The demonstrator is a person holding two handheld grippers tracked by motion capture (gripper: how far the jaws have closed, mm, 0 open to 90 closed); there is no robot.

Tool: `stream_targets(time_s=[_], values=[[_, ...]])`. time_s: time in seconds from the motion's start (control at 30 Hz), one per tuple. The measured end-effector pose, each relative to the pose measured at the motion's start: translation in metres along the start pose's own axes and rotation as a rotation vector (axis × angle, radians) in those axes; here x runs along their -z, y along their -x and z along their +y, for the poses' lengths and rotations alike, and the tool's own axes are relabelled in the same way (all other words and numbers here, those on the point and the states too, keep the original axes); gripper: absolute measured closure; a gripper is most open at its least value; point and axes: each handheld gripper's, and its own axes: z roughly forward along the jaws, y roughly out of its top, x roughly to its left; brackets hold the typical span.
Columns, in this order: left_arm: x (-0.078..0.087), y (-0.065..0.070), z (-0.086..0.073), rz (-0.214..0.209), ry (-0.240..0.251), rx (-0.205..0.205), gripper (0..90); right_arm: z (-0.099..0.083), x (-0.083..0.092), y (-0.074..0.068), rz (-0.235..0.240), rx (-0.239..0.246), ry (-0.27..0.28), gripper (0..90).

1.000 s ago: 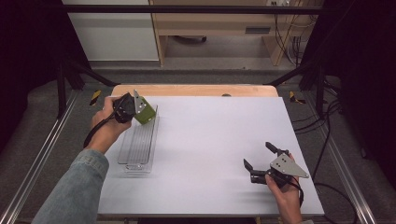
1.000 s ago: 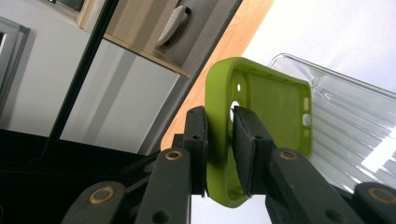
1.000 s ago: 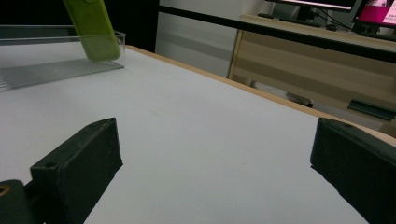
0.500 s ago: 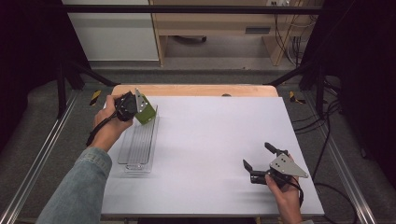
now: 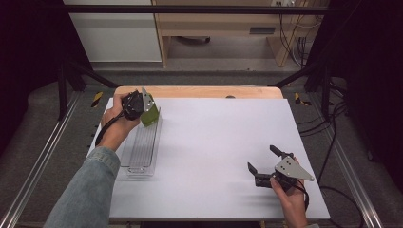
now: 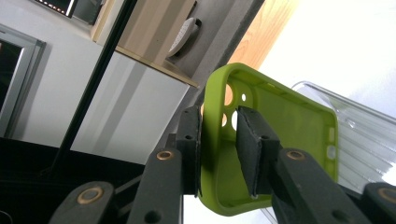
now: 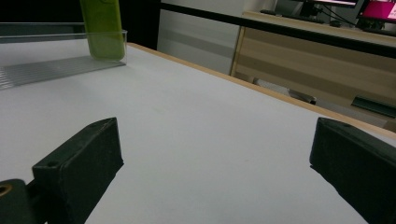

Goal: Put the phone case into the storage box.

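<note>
From above, the left tongs (image 5: pixel 146 110) are holding a green case (image 5: pixel 150 115) at the far end of a clear tray (image 5: pixel 141 154) on the table (image 5: pixel 214 142); the right tongs (image 5: pixel 263 161) are resting spread, well apart. In the left gripper view, the jaws have just been easing open, with the case (image 6: pixel 275 135) wall between them, one pad (image 6: pixel 250 149) just off it. In the right gripper view, the jaws are standing wide over bare table (image 7: pixel 201 135), and the case (image 7: pixel 102 28) is standing upright in the tray (image 7: pixel 51 65) beyond.

Clear tray (image 5: pixel 140 154) along left edge, white table (image 5: pixel 214 137) otherwise open
</note>
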Motion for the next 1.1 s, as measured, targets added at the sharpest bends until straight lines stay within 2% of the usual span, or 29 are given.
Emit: stream_targets(time_s=[0.63,0.77,0.97,1.1], values=[[-0.012,0.001,0.01,0.008,0.0,0.004,70.5,-0.001,-0.001,0.0,0.003,-0.005,-0.003,2.5],[-0.015,0.001,0.011,0.011,-0.008,0.015,67.3,-0.001,0.0,0.0,0.004,-0.006,-0.003,2.5],[-0.018,-0.001,0.01,0.049,-0.034,0.084,46.4,-0.001,-0.001,0.0,0.004,-0.006,-0.002,2.5],[-0.017,-0.005,0.007,0.067,-0.024,0.155,38.3,-0.001,0.0,0.0,0.005,-0.006,-0.002,2.5]])
